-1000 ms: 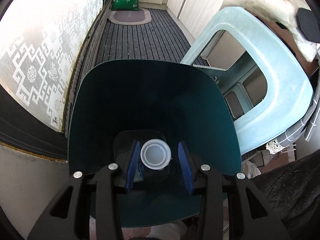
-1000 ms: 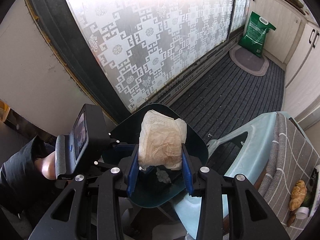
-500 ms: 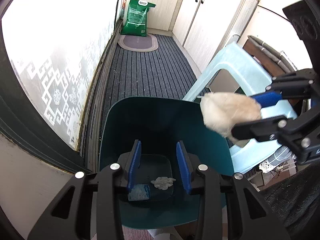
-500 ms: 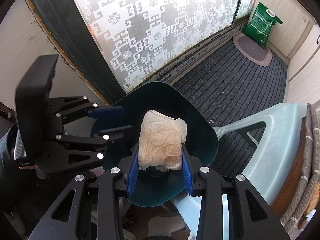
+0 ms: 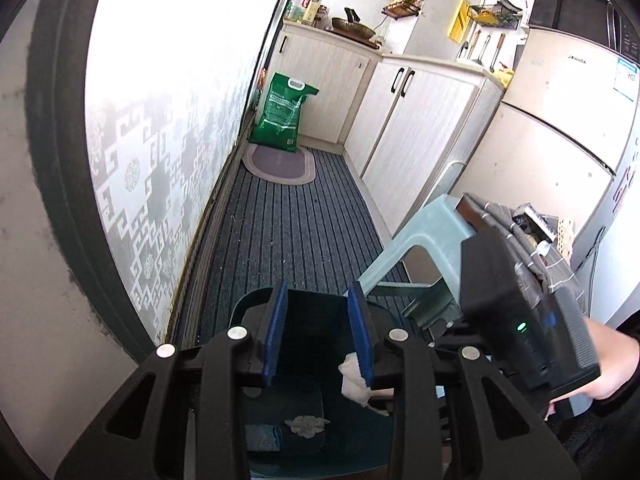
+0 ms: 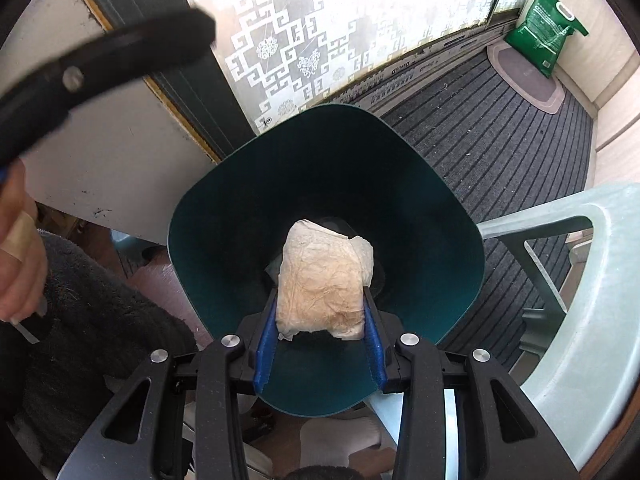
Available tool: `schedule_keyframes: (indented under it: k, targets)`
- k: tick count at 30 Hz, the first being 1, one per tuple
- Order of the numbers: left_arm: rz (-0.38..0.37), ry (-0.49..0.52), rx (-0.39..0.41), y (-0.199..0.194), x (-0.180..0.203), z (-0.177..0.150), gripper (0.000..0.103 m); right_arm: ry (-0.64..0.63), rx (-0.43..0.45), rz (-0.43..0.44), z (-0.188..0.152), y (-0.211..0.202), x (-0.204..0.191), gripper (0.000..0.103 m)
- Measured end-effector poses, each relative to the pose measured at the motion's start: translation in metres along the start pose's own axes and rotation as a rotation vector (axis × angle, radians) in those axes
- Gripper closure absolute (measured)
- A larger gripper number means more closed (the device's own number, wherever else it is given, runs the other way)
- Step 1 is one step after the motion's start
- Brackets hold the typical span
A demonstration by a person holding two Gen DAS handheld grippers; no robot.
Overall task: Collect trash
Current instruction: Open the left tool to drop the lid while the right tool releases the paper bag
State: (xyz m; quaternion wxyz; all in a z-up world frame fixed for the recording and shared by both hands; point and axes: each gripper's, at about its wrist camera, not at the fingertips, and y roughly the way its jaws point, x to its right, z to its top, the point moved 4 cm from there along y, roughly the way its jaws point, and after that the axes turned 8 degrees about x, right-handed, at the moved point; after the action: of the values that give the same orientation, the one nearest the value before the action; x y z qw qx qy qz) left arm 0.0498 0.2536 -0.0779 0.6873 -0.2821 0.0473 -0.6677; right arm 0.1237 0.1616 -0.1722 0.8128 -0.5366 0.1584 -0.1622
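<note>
Two tools are at work over one dark green bin (image 6: pixel 320 160). The right tool (image 6: pixel 320 340) points steeply down into the bin's mouth, its blue pads pressed against both sides of a crumpled wad of paper (image 6: pixel 322 280), beige and wrinkled, which hangs inside the rim above the bin's floor. The left tool (image 5: pixel 318 340) sits over the same bin (image 5: pixel 256 304) with its jaws narrow and nothing between them; they have just been closing on empty air. In the left wrist view, the paper wad (image 5: pixel 354 380) peeks out at about 3 o'clock of the left tool's pads, just behind the right-hand pad. On the bin floor lie a small grey scrap (image 5: pixel 306 426) and, at 9 o'clock of it, a pale blue piece (image 5: pixel 262 438). A hand (image 5: pixel 604 372) grips the right tool's black body at 3 o'clock. A pale blue plastic stool (image 6: pixel 580 300) stands just beside the bin at 3 o'clock, on a striped grey floor mat (image 5: pixel 288 232). A green sack (image 5: pixel 282 114) leans at 12 o'clock, far down the mat.
</note>
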Motion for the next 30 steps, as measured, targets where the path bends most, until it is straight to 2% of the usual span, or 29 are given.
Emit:
schedule_keyframes:
  k: [6,10,17,18,20,22,27,30]
  targets:
    - [-0.043,0.006,0.113,-0.025,0.015,0.019,0.070,-0.025,-0.048,-0.004,-0.008,0.018,-0.007,0.064]
    - [-0.087,-0.004,0.176,-0.037,0.025,0.030,0.071,-0.032,-0.065,0.002,-0.014,0.026,-0.010,0.055]
    - [-0.127,-0.010,0.252,-0.054,0.033,0.043,0.066,-0.038,-0.061,0.024,-0.018,0.026,-0.010,0.054]
    - [-0.138,-0.017,0.257,-0.055,0.035,0.045,0.064,-0.035,-0.061,0.028,-0.018,0.026,-0.009,0.052]
    - [-0.143,-0.021,0.276,-0.058,0.038,0.049,0.061,-0.031,-0.064,0.043,-0.020,0.026,-0.008,0.035]
    - [-0.145,-0.019,0.287,-0.060,0.041,0.052,0.061,-0.026,-0.046,0.050,-0.021,0.023,-0.007,0.029]
    - [-0.156,-0.021,0.308,-0.061,0.047,0.057,0.061,-0.031,0.051,0.069,-0.016,-0.001,-0.008,0.029]
    - [-0.156,-0.021,0.329,-0.063,0.053,0.061,0.059,-0.052,0.134,0.049,-0.010,-0.026,-0.010,0.029]
